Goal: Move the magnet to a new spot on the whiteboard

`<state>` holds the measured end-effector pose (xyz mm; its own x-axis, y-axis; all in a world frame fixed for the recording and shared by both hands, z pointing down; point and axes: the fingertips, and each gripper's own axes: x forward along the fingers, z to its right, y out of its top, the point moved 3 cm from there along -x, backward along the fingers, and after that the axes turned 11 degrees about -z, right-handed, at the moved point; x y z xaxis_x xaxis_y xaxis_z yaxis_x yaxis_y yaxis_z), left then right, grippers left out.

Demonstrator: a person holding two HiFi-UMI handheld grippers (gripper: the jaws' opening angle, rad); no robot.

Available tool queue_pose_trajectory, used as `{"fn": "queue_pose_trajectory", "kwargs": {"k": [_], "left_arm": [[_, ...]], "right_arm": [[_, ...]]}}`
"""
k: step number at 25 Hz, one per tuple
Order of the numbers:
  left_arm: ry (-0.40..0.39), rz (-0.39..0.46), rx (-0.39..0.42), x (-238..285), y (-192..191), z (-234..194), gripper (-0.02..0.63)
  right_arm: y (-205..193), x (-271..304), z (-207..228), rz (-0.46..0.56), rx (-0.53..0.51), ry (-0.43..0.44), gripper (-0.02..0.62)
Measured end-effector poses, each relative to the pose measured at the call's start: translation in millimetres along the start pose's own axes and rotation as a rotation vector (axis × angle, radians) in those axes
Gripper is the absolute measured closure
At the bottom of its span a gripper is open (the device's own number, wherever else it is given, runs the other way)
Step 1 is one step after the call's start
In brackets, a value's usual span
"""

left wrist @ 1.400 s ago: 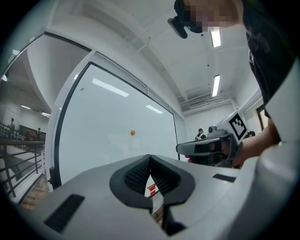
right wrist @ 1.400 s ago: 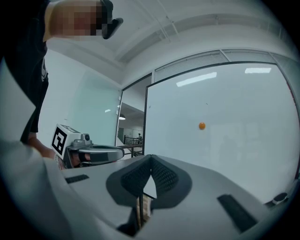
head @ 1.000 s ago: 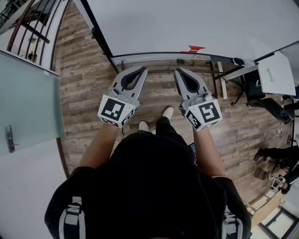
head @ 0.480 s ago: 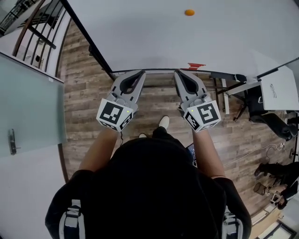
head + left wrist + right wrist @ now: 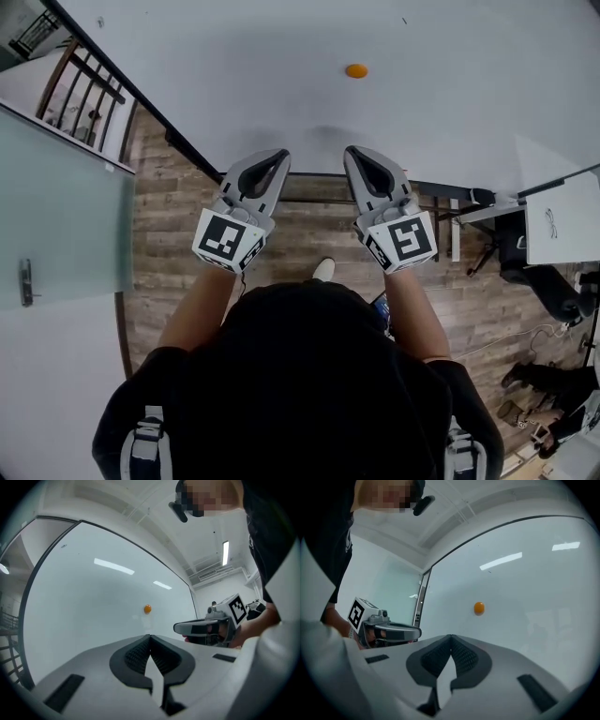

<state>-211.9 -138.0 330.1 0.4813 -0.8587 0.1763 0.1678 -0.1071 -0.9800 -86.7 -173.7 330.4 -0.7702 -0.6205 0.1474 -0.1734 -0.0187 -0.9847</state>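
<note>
A small round orange magnet [image 5: 356, 71] sticks to the large whiteboard [image 5: 262, 56] ahead of me. Both grippers are held level, side by side, pointing at the board below the magnet and apart from it. My left gripper [image 5: 278, 155] is shut with nothing in it, and so is my right gripper [image 5: 349, 152]. In the left gripper view the magnet [image 5: 147, 608] sits just above the closed tips [image 5: 150, 637]. Seen from the right gripper, the magnet [image 5: 479, 607] is above and right of the closed tips [image 5: 450, 637].
A frosted glass door [image 5: 56, 216] with a handle stands at the left, with a railing [image 5: 89, 84] behind it. A white desk [image 5: 562, 216] and a chair stand at the right, and a person [image 5: 539, 412] is at the lower right. Wood floor lies below.
Both grippers moved forward toward the whiteboard and rose a little. The magnet came into the head view and now sits lower in it, nearer the tips. Both jaws stayed shut.
</note>
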Motion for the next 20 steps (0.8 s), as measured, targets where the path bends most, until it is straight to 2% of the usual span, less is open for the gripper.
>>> {"fn": "queue_pose_trajectory", "kwargs": {"k": [6,11,15,20], "left_arm": [[0.035,-0.011,-0.018,29,4,-2,0.603],[0.021,-0.019,-0.033,38,8,-7,0.604],[0.003,0.0,-0.035,47,13,-16,0.604],[-0.034,-0.002,-0.021,56,16,-24,0.604]], "right_arm": [[-13,16,25,0.005,0.005,0.052,0.595],[-11,26,29,0.014,-0.008,0.061,0.595],[-5,34,34,0.023,-0.034,0.028,0.595],[18,38,36,0.062,-0.056,-0.064,0.595]]}}
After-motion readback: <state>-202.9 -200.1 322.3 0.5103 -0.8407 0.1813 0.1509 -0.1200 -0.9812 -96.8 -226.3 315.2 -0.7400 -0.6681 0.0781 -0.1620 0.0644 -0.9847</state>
